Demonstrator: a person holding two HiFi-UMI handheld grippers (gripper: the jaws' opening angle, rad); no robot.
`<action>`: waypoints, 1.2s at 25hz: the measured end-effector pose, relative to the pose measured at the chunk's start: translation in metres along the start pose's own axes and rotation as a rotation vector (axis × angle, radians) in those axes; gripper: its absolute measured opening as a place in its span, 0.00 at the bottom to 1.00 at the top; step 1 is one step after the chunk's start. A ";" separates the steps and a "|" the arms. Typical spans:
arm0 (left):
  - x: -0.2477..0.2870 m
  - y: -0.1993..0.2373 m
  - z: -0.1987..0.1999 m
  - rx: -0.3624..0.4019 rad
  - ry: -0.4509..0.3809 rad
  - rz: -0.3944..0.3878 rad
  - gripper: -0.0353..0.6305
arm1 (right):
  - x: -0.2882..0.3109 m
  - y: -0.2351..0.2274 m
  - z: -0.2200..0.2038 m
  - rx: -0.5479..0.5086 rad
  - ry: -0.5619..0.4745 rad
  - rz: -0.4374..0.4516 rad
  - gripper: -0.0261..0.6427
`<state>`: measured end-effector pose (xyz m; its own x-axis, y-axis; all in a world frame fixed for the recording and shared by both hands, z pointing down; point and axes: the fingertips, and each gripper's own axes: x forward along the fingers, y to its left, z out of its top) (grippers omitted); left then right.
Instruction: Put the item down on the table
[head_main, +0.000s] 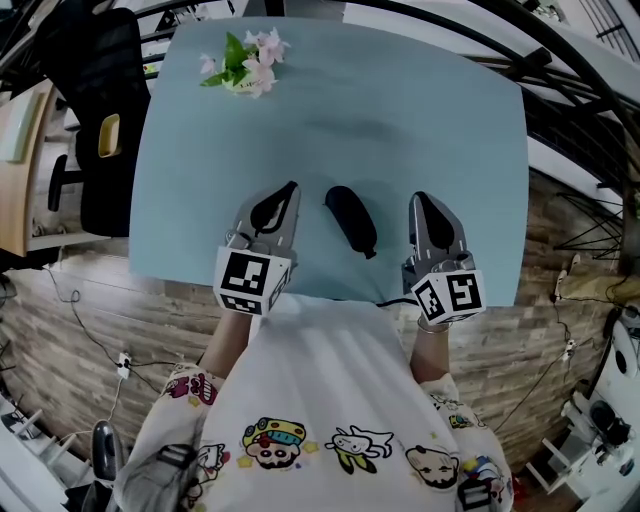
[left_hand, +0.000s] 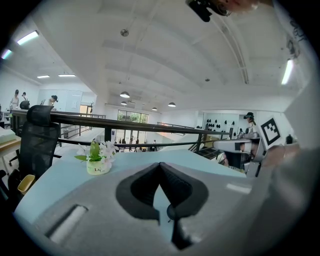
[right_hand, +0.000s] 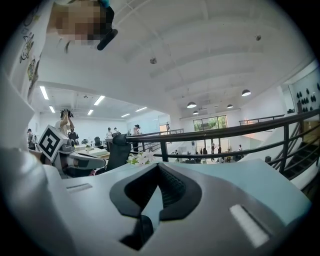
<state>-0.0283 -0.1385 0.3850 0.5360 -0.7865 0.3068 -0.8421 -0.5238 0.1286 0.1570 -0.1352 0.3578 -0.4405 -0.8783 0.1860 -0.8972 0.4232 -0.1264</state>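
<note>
Head view: dark item lies diagonally, narrow tip near-right; left tongs, right tongs closed.

What the dark item near the table's front edge is, I cannot tell. My shirt covers that front edge. In the right gripper view my right gripper half hides the flowers at the table's far end. People beyond the table are too small to make out.
</note>
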 end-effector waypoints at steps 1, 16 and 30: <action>0.000 0.000 0.000 -0.002 -0.001 0.001 0.05 | 0.000 0.000 0.002 -0.001 -0.003 -0.002 0.05; -0.001 0.002 0.001 -0.003 -0.006 0.009 0.05 | 0.000 0.003 0.005 -0.023 0.007 0.000 0.05; -0.005 0.002 -0.002 -0.003 0.001 0.011 0.05 | 0.000 0.007 -0.002 -0.010 0.015 0.016 0.05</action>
<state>-0.0326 -0.1349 0.3858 0.5270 -0.7917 0.3090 -0.8479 -0.5146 0.1277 0.1508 -0.1319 0.3587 -0.4553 -0.8680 0.1982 -0.8902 0.4397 -0.1193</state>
